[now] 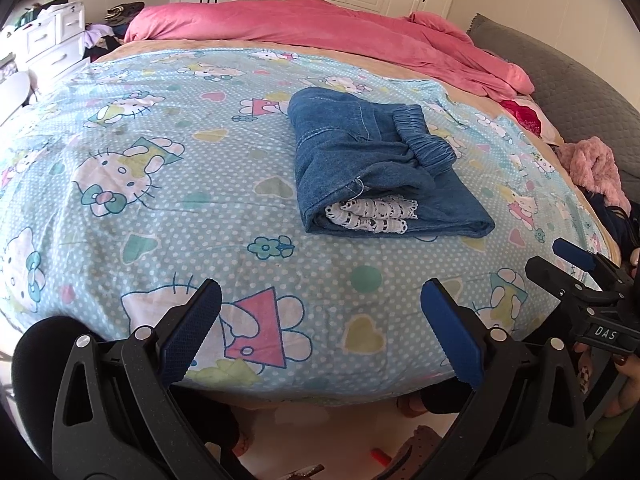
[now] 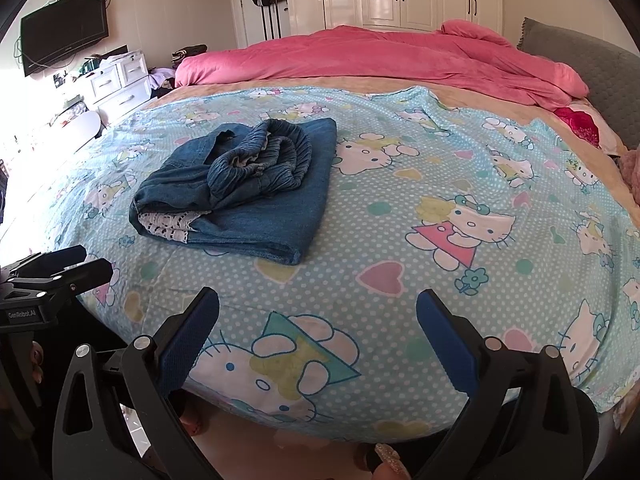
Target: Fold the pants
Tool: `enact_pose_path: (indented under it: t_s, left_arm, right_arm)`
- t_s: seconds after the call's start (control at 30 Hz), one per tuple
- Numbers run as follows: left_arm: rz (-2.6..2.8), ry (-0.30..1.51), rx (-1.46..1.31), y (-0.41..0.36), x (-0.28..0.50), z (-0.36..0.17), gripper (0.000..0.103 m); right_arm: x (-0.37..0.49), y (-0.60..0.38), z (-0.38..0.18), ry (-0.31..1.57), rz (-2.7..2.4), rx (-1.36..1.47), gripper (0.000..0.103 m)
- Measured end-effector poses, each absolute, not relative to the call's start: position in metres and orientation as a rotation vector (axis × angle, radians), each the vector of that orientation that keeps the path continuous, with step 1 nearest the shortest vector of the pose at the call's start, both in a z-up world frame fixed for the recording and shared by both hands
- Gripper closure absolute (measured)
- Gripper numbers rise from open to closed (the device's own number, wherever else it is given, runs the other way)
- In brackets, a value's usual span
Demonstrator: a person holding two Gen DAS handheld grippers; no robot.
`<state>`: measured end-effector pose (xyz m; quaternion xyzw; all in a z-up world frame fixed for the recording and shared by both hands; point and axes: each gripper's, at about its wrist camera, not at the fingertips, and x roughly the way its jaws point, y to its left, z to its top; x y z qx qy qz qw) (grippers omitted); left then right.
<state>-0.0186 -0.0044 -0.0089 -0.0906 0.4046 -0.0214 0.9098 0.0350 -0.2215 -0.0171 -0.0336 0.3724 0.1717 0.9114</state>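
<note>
A pair of blue denim pants lies folded into a compact bundle on the blue cartoon-print bedspread, with white lace trim showing at its near edge and the elastic waistband on top. It also shows in the right wrist view. My left gripper is open and empty, near the bed's front edge, well short of the pants. My right gripper is open and empty, also at the front edge, to the right of the pants. Each gripper shows at the edge of the other's view.
A pink duvet lies bunched across the far side of the bed. A grey headboard cushion and pink fluffy garment are at the right. White drawers and a wall TV stand at the left; wardrobes behind.
</note>
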Motion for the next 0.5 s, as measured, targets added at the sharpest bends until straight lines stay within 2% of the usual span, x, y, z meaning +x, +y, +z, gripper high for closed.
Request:
enact_pose_path:
  t_s: [0.5]
  left_arm:
    - [-0.043,0.835,-0.189,-0.0034,-0.0191,-0.0085,0.009]
  right_arm:
    - [0.0347,-0.2213,-0.0183,0.771,0.351,-0.065,0.004]
